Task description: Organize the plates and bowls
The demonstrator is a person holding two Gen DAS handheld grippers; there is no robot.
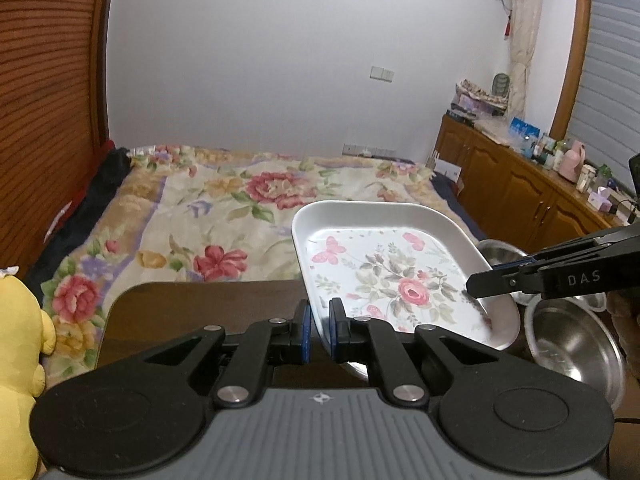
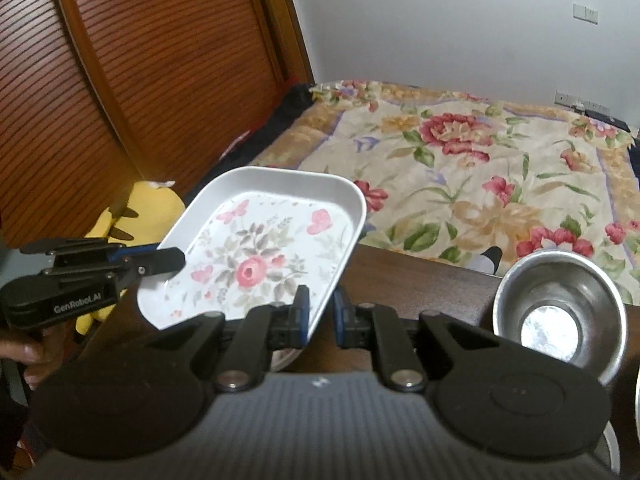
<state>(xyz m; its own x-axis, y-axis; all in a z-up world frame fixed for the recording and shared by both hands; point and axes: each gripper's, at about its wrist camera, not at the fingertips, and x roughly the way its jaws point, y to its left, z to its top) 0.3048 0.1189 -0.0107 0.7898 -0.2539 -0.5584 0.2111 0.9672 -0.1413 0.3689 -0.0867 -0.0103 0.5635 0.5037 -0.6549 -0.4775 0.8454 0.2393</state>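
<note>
A white rectangular plate with a pink flower print (image 1: 384, 276) hangs tilted above the dark wooden table (image 1: 180, 304). My left gripper (image 1: 319, 332) is shut on its near rim. My right gripper (image 1: 476, 282) comes in from the right and is clamped on the plate's right edge. In the right wrist view the same plate (image 2: 264, 256) has my right gripper (image 2: 321, 316) shut on its near edge and my left gripper (image 2: 176, 260) gripping its left side. A steel bowl (image 1: 576, 348) sits on the table to the right, with a second bowl (image 1: 500, 252) behind it. One steel bowl (image 2: 560, 312) shows in the right wrist view.
A bed with a floral blanket (image 1: 224, 208) lies just beyond the table's far edge. A yellow plush toy (image 1: 20, 340) sits at the left, next to a slatted wooden door (image 2: 120, 80). A cluttered wooden cabinet (image 1: 520, 188) runs along the right wall. A hand (image 2: 24, 352) holds the left gripper.
</note>
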